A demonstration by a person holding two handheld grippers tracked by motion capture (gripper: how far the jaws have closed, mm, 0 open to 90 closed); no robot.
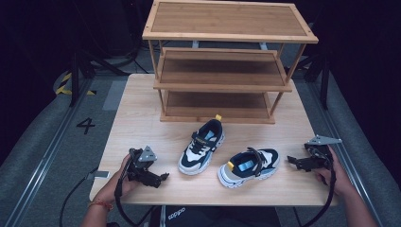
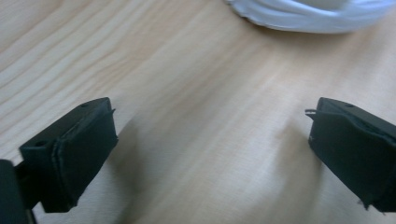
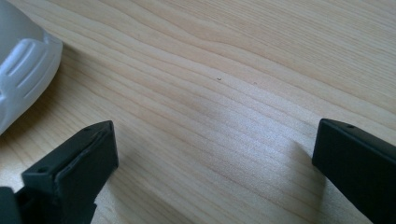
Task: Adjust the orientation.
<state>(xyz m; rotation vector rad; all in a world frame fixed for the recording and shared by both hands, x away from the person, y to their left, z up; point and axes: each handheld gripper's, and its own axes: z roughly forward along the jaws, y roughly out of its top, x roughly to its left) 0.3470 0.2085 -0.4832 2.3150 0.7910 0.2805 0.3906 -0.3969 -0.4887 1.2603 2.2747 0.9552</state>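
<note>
Both grippers' fingers (image 2: 70,154) wide apart, empty.

Two shoes (image 1: 229,154) lie side by side on the table (image 1: 142,113), before the rack (image 1: 222,66).

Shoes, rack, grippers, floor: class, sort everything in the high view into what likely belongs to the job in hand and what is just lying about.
Likely part of the job (none is stated):
- left shoe
- right shoe
- rack, its shelves bare
- left gripper and right gripper, both open

Just about:
- floor marking 4
- striped tape
- table, only the work surface
</note>
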